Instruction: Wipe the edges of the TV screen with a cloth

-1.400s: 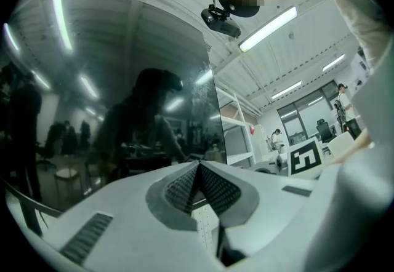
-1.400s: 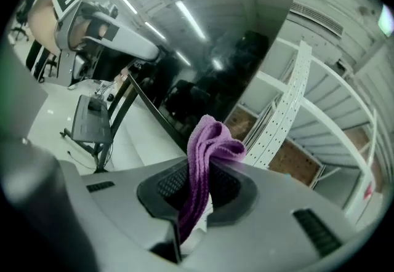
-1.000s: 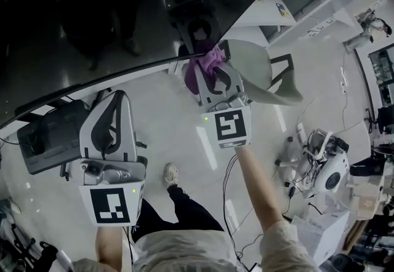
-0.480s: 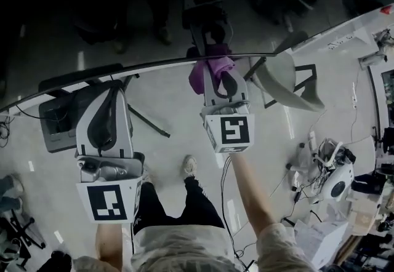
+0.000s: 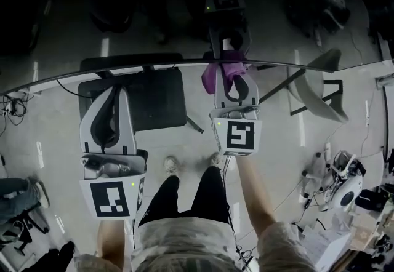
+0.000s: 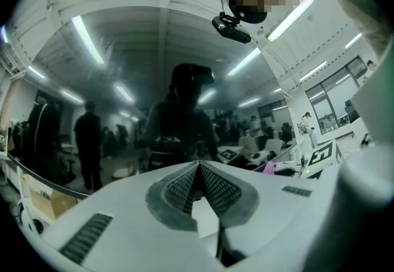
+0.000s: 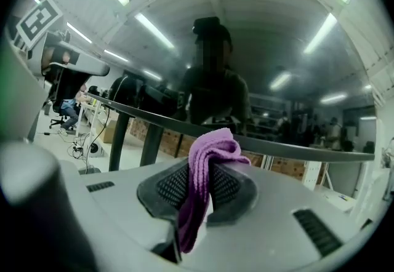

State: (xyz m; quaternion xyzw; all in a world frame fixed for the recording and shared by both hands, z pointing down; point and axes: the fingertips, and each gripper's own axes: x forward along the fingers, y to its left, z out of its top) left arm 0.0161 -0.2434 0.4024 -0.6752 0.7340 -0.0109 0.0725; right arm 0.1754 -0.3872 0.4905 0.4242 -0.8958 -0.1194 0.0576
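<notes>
The TV screen (image 5: pixel 123 6) is the dark, mirror-like surface across the top of the head view, and its lower edge (image 5: pixel 154 66) runs as a thin curved line. My right gripper (image 5: pixel 229 77) is shut on a purple cloth (image 5: pixel 223 72), and the cloth's bunched top touches that edge. The right gripper view shows the cloth (image 7: pixel 206 154) pinched in the right gripper (image 7: pixel 203 173), just under the dark edge bar (image 7: pixel 277 144). My left gripper (image 5: pixel 113 93) hangs below the edge, shut and empty. Its jaws (image 6: pixel 198 167) meet at the tips.
A black box (image 5: pixel 151 101) sits on the floor under the screen, between the grippers. A white curved chair (image 5: pixel 317 92) stands to the right. Cables and white equipment (image 5: pixel 341 178) lie at the lower right. The person's legs (image 5: pixel 184 197) show below.
Both grippers have shifted left along the screen's lower edge, with the cloth kept against it. The black box now lies between them, and the white chair is farther right.
</notes>
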